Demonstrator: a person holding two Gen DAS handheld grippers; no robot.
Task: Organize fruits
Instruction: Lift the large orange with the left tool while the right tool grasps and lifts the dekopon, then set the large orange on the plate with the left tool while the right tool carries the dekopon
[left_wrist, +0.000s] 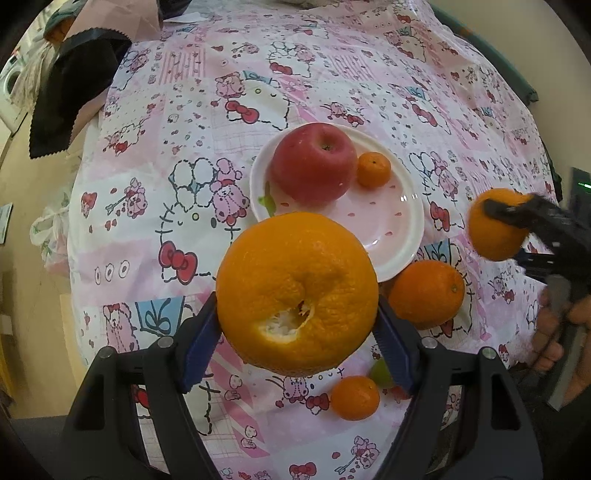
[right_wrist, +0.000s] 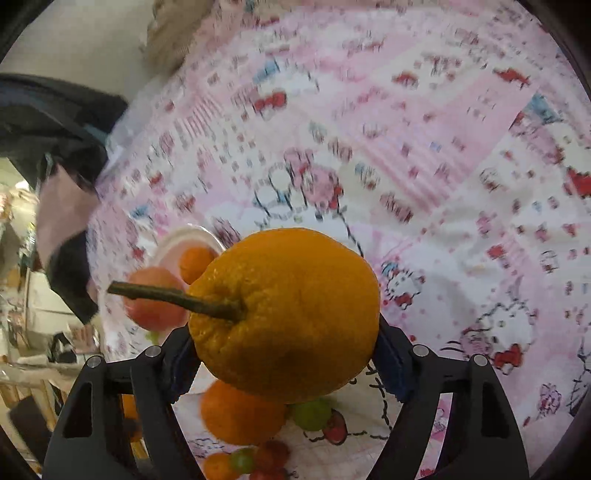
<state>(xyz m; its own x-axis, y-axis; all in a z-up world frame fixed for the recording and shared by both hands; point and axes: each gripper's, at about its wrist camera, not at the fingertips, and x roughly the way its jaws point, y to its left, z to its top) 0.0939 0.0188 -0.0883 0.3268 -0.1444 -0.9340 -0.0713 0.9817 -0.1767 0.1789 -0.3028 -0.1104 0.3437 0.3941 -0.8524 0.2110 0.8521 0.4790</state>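
While both grippers were loaded at once, the main risk was a collision over the plate (left_wrist: 402, 236): the left gripper (left_wrist: 297, 332) clamped a big orange (left_wrist: 297, 293) at centre frame, just short of the plate's near rim, and the right gripper (right_wrist: 284, 354) gripped a stemmed orange (right_wrist: 288, 314), seen at right edge of the left view. The right view was motion-blurred, so a fast swing could knock the apple (left_wrist: 314, 164) or small tangerine (left_wrist: 373, 169) off the plate. The big orange had torn peel with white pith showing at its dimple, so squeezing harder could split it. The stemmed orange looked lumpy, with a long brown-green stem (right_wrist: 173, 297) pointing left that could snag. Two more oranges lay on the pink cartoon tablecloth (left_wrist: 184, 184) at lower right, one touching or just beside the plate's rim, and a green grape (left_wrist: 380, 373) sat low.
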